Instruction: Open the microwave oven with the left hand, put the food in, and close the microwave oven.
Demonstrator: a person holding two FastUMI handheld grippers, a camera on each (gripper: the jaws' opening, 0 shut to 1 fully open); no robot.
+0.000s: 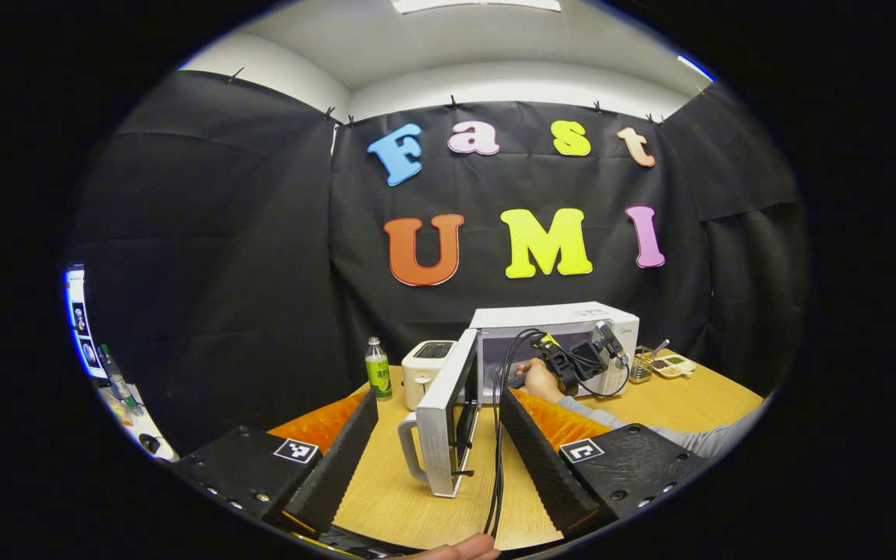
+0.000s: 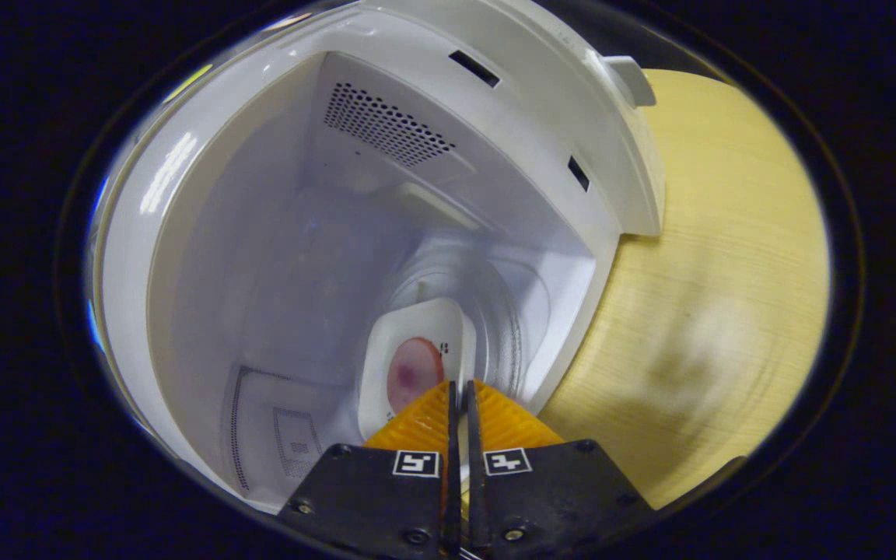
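The left tongs [image 1: 439, 435] are standing wide apart above the near edge of the tabletop [image 1: 386, 498], holding nothing, facing the edge of the microwave door [image 1: 448, 416], which is hanging open. The right tongs [image 2: 457, 398] are pinching the near rim of the food tray [image 2: 415, 365] inside the microwave [image 2: 261, 257], over its glass turntable [image 2: 495, 311]. A bottle [image 1: 377, 369] and a toaster [image 1: 426, 362] are sitting toward the tabletop's back edge, left of the microwave.

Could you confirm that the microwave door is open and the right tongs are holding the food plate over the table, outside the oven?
Not quite. The door is open, but the right gripper view shows the right tongs holding the plate inside the microwave, not over the table.
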